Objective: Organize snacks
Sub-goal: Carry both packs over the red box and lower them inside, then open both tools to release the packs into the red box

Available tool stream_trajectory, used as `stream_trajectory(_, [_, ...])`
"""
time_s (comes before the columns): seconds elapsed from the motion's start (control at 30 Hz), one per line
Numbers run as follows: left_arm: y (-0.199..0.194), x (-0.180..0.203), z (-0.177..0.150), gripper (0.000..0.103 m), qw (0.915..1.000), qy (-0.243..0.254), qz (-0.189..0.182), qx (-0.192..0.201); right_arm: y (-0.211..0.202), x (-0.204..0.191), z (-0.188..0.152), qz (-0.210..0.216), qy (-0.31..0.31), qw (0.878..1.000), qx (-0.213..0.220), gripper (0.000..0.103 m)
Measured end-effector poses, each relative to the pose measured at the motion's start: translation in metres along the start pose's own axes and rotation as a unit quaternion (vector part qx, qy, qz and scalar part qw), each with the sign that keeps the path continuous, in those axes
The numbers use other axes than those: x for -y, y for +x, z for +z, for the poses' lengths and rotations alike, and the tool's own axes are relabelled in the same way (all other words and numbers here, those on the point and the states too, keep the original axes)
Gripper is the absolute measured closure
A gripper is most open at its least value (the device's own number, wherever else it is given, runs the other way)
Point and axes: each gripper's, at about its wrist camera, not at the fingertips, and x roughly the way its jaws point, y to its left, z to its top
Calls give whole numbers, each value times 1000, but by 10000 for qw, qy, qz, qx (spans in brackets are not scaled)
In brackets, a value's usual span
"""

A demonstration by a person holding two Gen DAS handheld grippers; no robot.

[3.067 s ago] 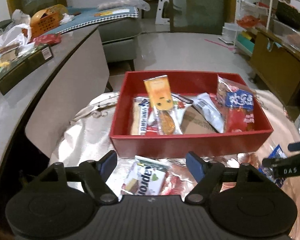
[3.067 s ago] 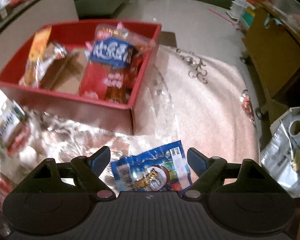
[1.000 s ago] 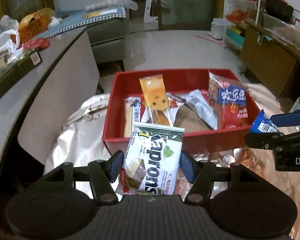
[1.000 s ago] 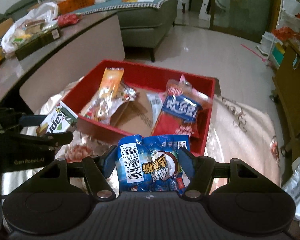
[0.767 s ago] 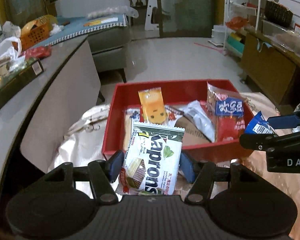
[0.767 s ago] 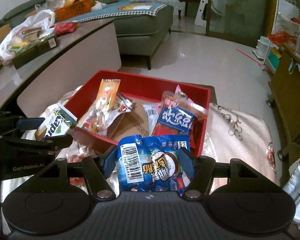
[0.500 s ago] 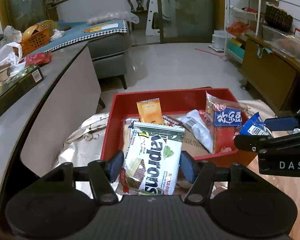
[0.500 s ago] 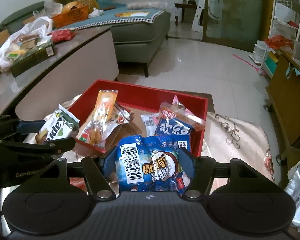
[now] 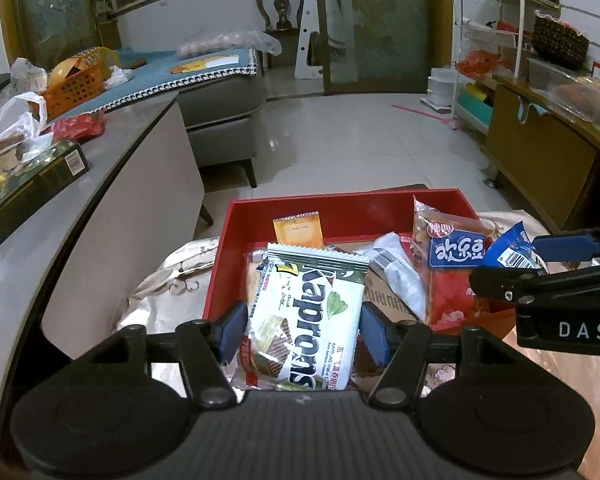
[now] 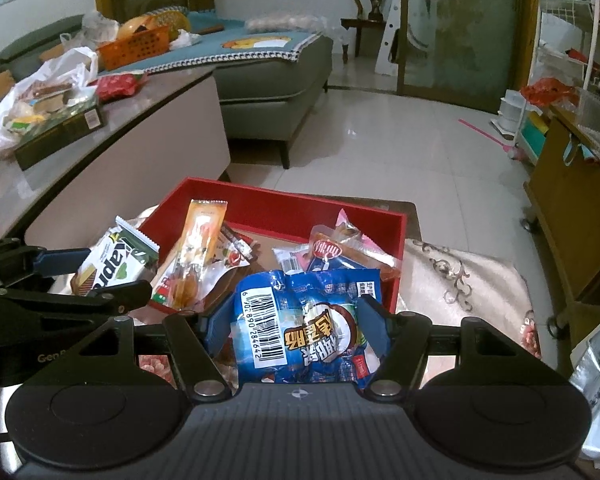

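While clamped in left tool (image 9: 302, 330), wafer packet (image 9: 306, 320)

"Kaprons" on wafer packet (image 9: 304, 320), "DAS" on hand-held gripper (image 9: 548, 276)

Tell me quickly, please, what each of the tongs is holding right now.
Left tongs: shut on the green-and-white wafer packet.
Right tongs: shut on the blue sausage packet.

Glossy film wrappers, matt plastic grippers

You're pinching shiny plastic: wafer pack (image 9: 304, 316) in L gripper (image 9: 302, 330), blue sausage pack (image 10: 300, 328) in R gripper (image 10: 298, 328); red box (image 9: 340, 212) looking matt card, floor (image 9: 340, 140) gleaming tile.
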Motion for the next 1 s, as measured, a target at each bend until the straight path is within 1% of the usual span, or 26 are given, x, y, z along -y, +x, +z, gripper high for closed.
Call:
stream_trajectory(0.73, [8,8,9,48,9997,60,169,141,7,3,6,-67,73,9999,74,30])
stream_trajectory(0.77, [8,7,10,48,9997,57,170,138,7,3,6,-71,78,9999,79,34])
stream_trajectory(0.8, [9,7,11,48,9997,54,174,137,6,4,6,-72,77,9999,99,35])
stream_trajectory(0.93, [12,7,14,48,9997,-1,184,142,7,5,9,-77,106,9998,145,36])
stream_trajectory(1.0, [15,8,14,48,9998,-21,197,93,12,6,10,-111,100,9999,80,37])
